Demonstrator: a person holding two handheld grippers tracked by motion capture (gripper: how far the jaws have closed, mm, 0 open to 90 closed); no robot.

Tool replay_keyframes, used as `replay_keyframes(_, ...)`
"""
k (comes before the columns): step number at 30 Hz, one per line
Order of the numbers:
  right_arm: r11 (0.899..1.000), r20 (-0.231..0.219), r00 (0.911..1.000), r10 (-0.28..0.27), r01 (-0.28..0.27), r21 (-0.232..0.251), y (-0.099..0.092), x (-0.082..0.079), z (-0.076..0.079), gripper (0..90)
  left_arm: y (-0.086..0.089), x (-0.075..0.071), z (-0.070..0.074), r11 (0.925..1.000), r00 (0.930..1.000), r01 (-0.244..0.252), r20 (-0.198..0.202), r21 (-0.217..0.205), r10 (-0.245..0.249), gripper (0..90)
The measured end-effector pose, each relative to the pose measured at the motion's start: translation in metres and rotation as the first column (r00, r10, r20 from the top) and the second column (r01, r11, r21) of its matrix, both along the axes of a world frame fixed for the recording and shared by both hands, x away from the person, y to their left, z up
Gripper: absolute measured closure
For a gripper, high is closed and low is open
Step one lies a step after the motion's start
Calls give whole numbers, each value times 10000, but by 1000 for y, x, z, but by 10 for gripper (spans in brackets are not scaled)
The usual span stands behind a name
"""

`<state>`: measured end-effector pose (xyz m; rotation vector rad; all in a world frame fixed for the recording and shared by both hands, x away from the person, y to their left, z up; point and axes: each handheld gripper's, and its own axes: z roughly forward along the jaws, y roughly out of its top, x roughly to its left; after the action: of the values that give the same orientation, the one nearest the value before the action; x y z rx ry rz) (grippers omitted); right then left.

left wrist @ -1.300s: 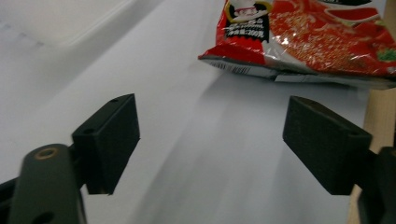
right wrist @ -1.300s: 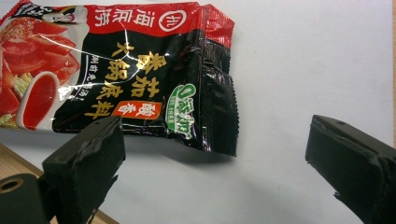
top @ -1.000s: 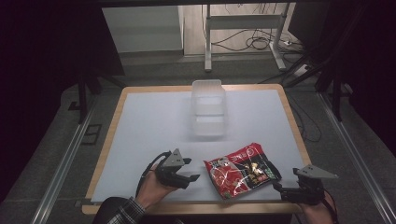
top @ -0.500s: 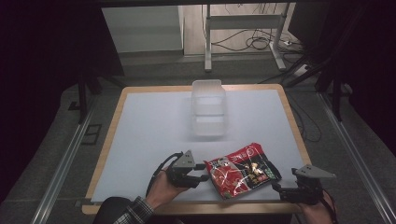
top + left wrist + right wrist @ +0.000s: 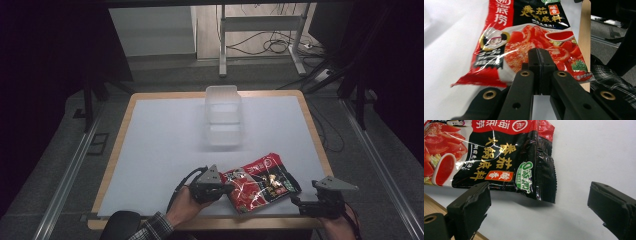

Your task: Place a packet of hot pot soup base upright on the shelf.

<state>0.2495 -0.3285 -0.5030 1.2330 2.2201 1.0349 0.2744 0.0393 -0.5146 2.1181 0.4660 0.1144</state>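
Left tool [image 5: 226,186] touching the hotpot base packet's [image 5: 261,182] left end near the desk's [image 5: 165,145] front edge; right tool [image 5: 298,202] just beside its right end; clear containers [image 5: 223,116] well apart.

Left gripper view: jaws together against the glossy red packet [image 5: 524,40], lengthwise ahead; grip uncertain.

Right gripper view: jaws apart, crimped black end [image 5: 544,157] ahead.

"Can you see the whole sauce packet [image 5: 529,42]?"
"No, its top runs off the left gripper view, and the closed jaws cover its near edge."
"And the clear container [image 5: 223,116]?"
"Too blurred to tell what's inside."
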Motion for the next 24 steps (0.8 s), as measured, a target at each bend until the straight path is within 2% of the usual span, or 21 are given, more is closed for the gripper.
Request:
replay_keyframes(4, 10000, -24, 10000, 17, -17, 2, 0, 0, 0, 54, -7, -1, -8, 9995, 9997, -57, 221, 313, 50, 898)
replay_keyframes(7, 10000, -35, 10000, 43, -43, 10, 0, 0, 0, 54, -6, -1, -10, 9994, 9999, -20, 125, 339, 16, 898)
replay_keyframes(8, 10000, -35, 10000, 56, -56, -6, 0, -1, 0, 54, -7, -1, -11, 9994, 9999, -13, 145, 343, 8, 898)
replay_keyframes(9, 10000, -67, 10000, 73, -73, -18, 1, -1, 0, 54, -7, -1, -12, 9985, 9996, 47, 280, 541, -62, 898)
replay_keyframes(11, 9999, -87, 9999, 107, -107, -28, 1, -1, 0, 54, -7, -2, -13, 9988, 9996, 4, 276, 492, -18, 898)
replay_keyframes(12, 9999, -113, 9999, 116, -117, -51, 1, -1, -1, 54, -7, -3, -13, 9980, 9993, 48, 364, 624, -71, 899)
replay_keyframes(20, 9996, -180, 9994, 285, -283, 89, 0, -3, 2, 54, -4, -6, -18, 9989, 9994, -167, 325, 428, 153, 900)
replay_keyframes(24, 9990, -95, 9990, 431, -430, 104, 2, -5, 4, 50, -3, -9, -19, 9984, 9992, -244, 325, 516, 227, 900)
